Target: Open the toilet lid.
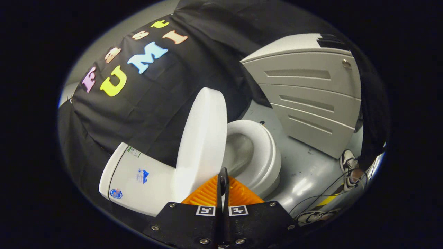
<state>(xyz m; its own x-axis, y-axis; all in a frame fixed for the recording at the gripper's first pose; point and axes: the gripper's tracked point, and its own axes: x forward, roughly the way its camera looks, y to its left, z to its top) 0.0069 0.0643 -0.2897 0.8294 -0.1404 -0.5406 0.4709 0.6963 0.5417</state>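
Gripper view. The gripper point(223, 180) had its two fingers closed flat against each other, with no gap visible and nothing held between them. The fingertips met just in front of the near edge of the toilet lid point(202, 138).

The lid stood raised, close to upright, with its long axis running from the hinge end up and away from the fingers. Its free rim pointed away from the gripper, towards the black cloth wall point(145, 103). The lid leaned towards the tank point(138, 176), which lay to the left of the fingers. Whether the lid touched the tank could not be determined. Whether the fingertips touched the lid's edge could not be told either; they appeared at most to graze it.

The seat point(266, 152) and the open bowl point(240, 148) lay to the right of the lid and just beyond the fingers, fully uncovered. The lid therefore stood between the tank on the left and the bowl on the right.

Judgement: the lid appeared already open. Any further push would need to go leftwards, from the bowl side towards the tank.

A grey cabinet point(308, 90) stood far right. A person's shoe point(347, 162) rested on the grey floor point(304, 173) at the right, near loose cables.
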